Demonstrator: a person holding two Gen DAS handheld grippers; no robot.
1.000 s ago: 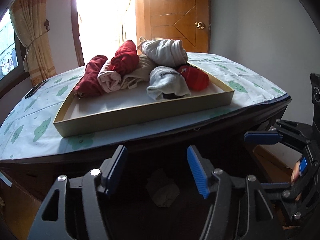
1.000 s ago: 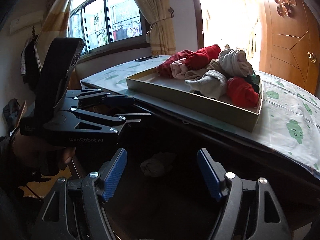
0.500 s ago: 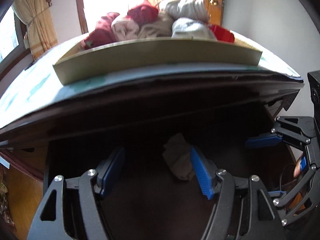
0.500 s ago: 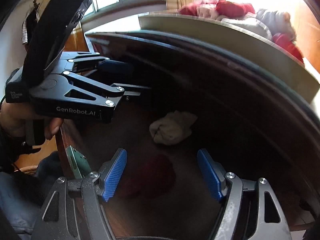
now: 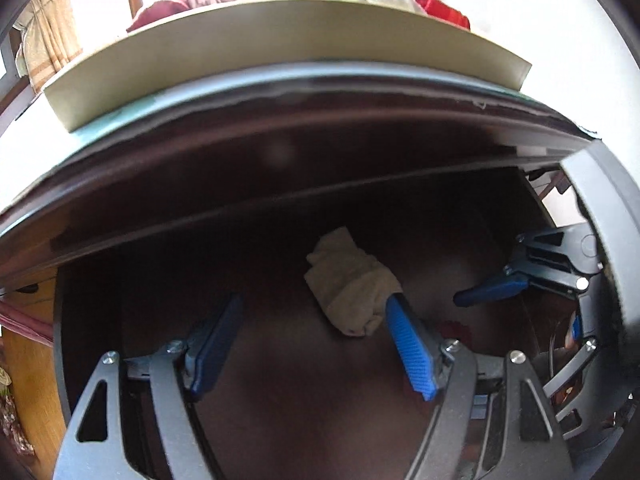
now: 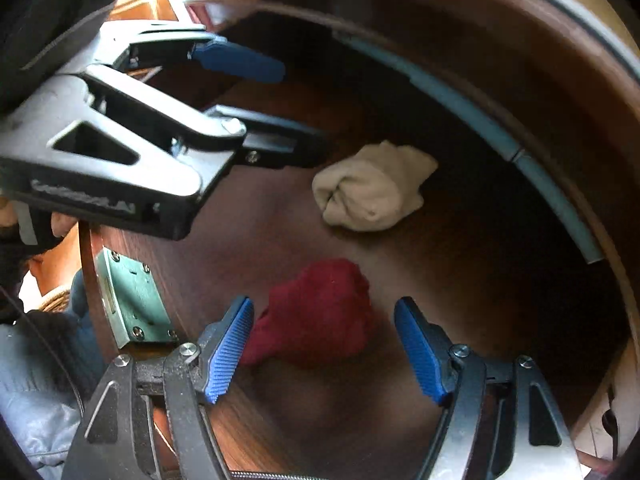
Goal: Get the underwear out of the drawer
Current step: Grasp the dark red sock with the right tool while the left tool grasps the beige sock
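Underwear in the drawer (image 6: 520, 280) counts two rolled bundles: a dark red one (image 6: 320, 312) and a beige one (image 6: 372, 188). The red bundle sits between the open jaws of the right gripper (image 6: 324, 344), untouched by its pads; in the left wrist view only a dim red scrap shows. The left gripper (image 5: 312, 344), whose jaws have just been opening, stands wide with nothing gripped (the beige bundle's near end is cut off behind its right finger (image 5: 412, 348)). The beige bundle's long axis runs diagonally. Above, one tray (image 5: 280, 40) on the worktop holds more rolls, partly hidden.
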